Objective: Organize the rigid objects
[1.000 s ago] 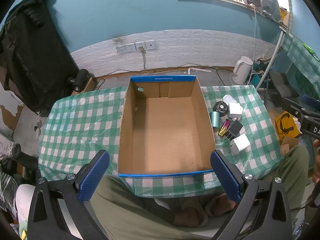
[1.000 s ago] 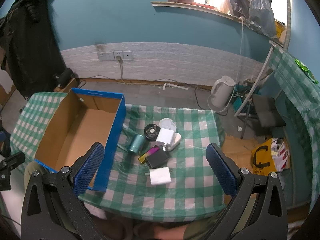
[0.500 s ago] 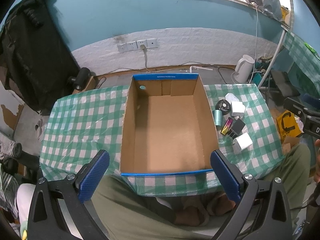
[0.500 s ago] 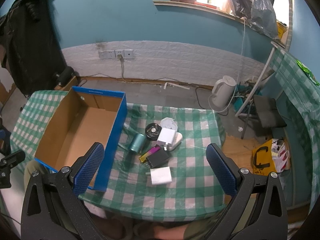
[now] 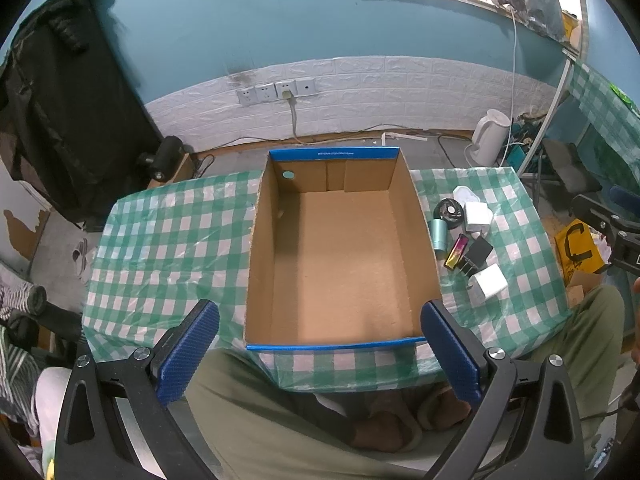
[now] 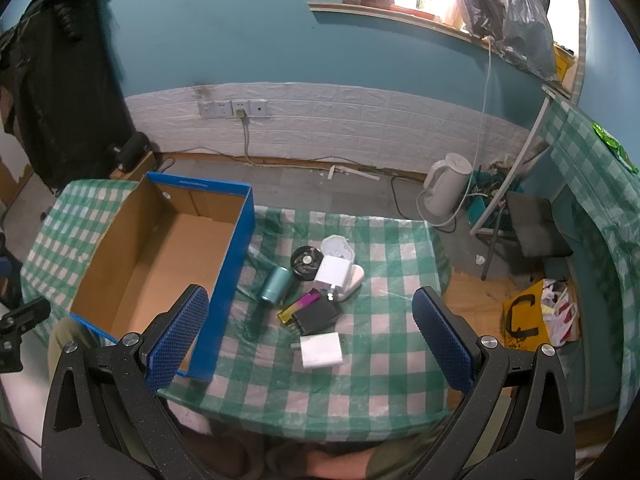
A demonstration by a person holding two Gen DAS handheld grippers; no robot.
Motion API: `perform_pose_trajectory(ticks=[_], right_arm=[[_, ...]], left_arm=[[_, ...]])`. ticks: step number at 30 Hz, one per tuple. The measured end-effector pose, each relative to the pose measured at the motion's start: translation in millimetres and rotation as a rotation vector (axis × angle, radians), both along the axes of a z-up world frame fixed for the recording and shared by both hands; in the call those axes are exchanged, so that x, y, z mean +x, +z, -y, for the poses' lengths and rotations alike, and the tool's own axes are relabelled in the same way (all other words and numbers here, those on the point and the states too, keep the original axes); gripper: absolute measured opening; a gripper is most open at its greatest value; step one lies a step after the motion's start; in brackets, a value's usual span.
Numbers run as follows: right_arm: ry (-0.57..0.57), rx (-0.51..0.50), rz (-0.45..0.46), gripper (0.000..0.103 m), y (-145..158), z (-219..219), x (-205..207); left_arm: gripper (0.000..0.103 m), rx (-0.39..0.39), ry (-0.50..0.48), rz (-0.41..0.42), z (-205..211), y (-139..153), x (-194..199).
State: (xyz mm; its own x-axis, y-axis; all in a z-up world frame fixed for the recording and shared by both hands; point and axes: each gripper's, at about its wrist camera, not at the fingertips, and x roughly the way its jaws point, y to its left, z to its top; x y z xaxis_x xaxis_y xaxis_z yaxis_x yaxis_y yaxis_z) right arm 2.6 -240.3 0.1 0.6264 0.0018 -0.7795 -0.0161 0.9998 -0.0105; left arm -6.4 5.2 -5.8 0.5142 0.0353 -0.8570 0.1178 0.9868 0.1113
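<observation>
Status of task: not begun, by the look of it. Cardboard box (image 5: 340,264), blue-rimmed, stood empty on the table (image 5: 168,240).

Items awaiting sorting, all clustered on the table just right of the box:
- teal cylinder (image 6: 275,284), lying nearest the box wall;
- black disc (image 6: 306,262);
- white charger (image 6: 333,271), overlapping a white case (image 6: 338,247);
- purple-yellow lighter (image 6: 300,304);
- black adapter (image 6: 318,316);
- white block (image 6: 321,350), nearest the person.

Left gripper (image 5: 320,354): fingers wide apart, holding nothing, above the box's near edge.
Right gripper (image 6: 310,336): fingers wide apart, holding nothing, above the cluster.

Clearances: box top fully open. The cluster sat well inside the table's far and right edges; bare cloth ahead of the white block gave approach room. Items packed close, several touching.
</observation>
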Motion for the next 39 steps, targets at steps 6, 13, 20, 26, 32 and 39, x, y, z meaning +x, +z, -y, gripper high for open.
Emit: perform_pose_trajectory(ticks=[6,13,20,26,32,39], right_arm=[[0.001,0.000,-0.003,0.101,-1.9,1.2,-1.7],[0.027,-0.001,-0.028,0.101,-11.7,1.5,1.7],[0.063,-0.014,-0.108,0.101,-27.4,11.6,26.9],[0.073,-0.002,-0.177,0.101,-42.8,22.8,43.9],[0.092,0.016,-0.276,0.101,-73.8,26.6,61.5],[0.111,0.042,-0.370,0.101,-119.8,23.6,75.5]], left_arm=[[0.102,0.007,0.002,-0.005,-3.4,-1.2,2.2],[0.102,0.059,0.009,-0.010,-15.1,-8.3,19.3],[0.102,0.078,0.026,-0.043,-29.1,-21.9,41.4],[0.102,0.102,0.013,-0.080,-37.9,-38.1,56.1],[0.101,0.156,0.012,-0.120,-49.3,-55.9,73.4],[0.101,0.186,0.077,-0.191,-71.4,-87.0,91.5]])
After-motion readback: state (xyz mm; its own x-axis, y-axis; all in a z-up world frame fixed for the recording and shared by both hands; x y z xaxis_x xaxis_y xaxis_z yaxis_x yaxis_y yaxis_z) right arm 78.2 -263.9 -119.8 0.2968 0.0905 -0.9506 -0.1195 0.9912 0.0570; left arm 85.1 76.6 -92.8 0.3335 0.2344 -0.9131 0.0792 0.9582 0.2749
